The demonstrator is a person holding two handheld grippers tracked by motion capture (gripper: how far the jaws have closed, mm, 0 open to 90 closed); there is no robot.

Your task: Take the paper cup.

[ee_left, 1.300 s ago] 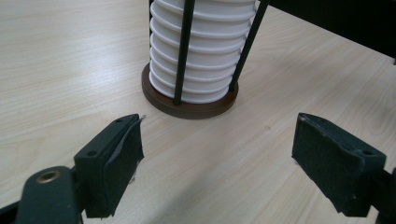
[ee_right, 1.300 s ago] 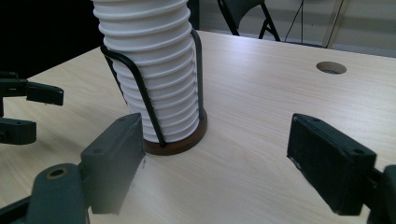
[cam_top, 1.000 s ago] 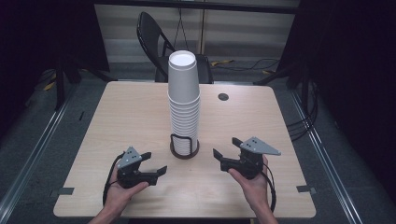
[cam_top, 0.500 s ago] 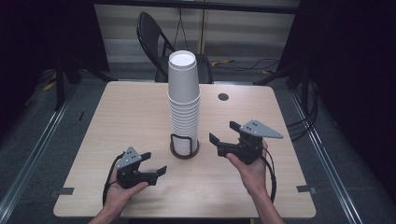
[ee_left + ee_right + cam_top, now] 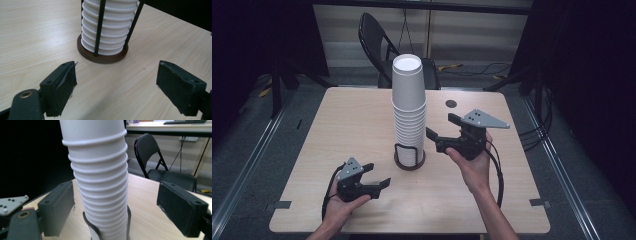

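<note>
A tall stack of white paper cups [image 5: 408, 105] stands in a black wire holder with a round brown base [image 5: 409, 161] at the middle of the wooden table [image 5: 352, 125]. My right gripper [image 5: 441, 127] is held open in the air just right of the stack, at its lower half. In the right gripper view the stack [image 5: 100, 182] rises between the two spread pads [image 5: 58, 207], not touching them. My left gripper [image 5: 377, 176] rests open near the front left, pointing at the holder. In the left gripper view the base [image 5: 102, 58] lies ahead of its open jaws.
A black folding chair [image 5: 382, 40] stands behind the table's far edge. A small dark disc [image 5: 451, 103] lies on the table at the back right. Cables [image 5: 472, 67] run over the floor beyond. Tape marks [image 5: 537, 202] sit near the front corners.
My right gripper has risen off the table and moved left and forward, up to the cup stack. The left gripper has stayed where it was.
</note>
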